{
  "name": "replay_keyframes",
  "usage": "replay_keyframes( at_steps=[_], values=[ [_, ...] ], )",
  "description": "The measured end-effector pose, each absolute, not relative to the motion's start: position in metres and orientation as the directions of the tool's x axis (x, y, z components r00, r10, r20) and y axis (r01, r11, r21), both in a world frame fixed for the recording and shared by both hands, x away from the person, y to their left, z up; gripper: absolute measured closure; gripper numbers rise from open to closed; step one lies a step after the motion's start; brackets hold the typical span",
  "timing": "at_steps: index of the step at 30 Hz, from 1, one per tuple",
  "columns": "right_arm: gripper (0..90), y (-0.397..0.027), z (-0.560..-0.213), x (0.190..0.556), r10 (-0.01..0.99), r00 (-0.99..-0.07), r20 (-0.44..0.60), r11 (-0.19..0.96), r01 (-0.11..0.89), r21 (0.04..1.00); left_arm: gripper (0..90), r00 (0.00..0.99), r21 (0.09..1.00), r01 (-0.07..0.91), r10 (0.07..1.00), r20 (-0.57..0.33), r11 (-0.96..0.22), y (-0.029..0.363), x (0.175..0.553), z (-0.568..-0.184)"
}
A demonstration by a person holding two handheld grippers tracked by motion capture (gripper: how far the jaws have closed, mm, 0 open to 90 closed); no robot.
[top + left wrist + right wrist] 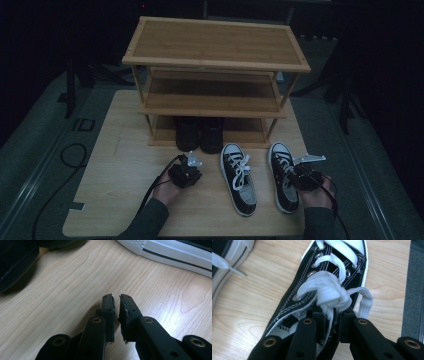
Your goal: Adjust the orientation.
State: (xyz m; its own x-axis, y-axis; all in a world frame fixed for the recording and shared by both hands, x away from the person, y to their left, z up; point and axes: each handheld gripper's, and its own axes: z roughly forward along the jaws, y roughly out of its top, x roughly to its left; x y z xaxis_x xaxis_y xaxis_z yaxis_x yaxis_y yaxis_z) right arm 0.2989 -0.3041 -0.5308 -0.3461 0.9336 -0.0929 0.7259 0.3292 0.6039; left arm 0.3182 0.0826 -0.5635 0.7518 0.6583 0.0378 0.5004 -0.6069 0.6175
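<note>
Right gripper [329, 315]: we are pinching the white lace [329, 293] of the right sneaker [284, 176], jaws closed on it.
Left gripper [116, 302]: we are keeping it nearly closed, holding nothing, over bare table [125, 150].
Left sneaker [238, 178]: lying between both grippers.
Shoe rack [215, 80]: standing behind, black shoes [199, 134] sitting under its lowest shelf.

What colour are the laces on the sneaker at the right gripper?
White laces on the black sneaker, clearest in the right gripper view.

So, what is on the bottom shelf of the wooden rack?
A pair of dark shoes stands on the rack's bottom shelf, toes toward the table's front. The shelf above covers their back parts.
</note>
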Motion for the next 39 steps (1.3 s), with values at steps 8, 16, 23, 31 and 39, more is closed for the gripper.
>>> replay_keyframes(
  at_steps=[8,16,23,31,39],
  values=[
    [81.5,-0.306,-0.527,0.295,0.928,-0.357,-0.107,0.336,0.679,0.653,82.7,0.745,0.616,0.509,0.666,0.034,-0.601,0.087,0.319,-0.565],
    [81.8,-0.299,-0.517,0.293,0.909,-0.408,-0.081,0.343,0.624,0.703,82.6,0.739,0.613,0.513,0.673,0.040,-0.600,0.090,0.319,-0.566],
    [81.8,-0.278,-0.509,0.300,0.888,-0.447,-0.108,0.377,0.571,0.729,81.6,0.729,0.613,0.517,0.682,0.051,-0.597,0.095,0.318,-0.568],
    [81.7,-0.256,-0.518,0.310,0.873,-0.463,-0.155,0.420,0.551,0.721,80.7,0.727,0.618,0.516,0.684,0.050,-0.593,0.097,0.318,-0.568],
    [81.5,-0.247,-0.530,0.305,0.852,-0.493,-0.174,0.458,0.544,0.703,79.6,0.721,0.624,0.523,0.691,0.039,-0.581,0.099,0.320,-0.569]
  ],
)
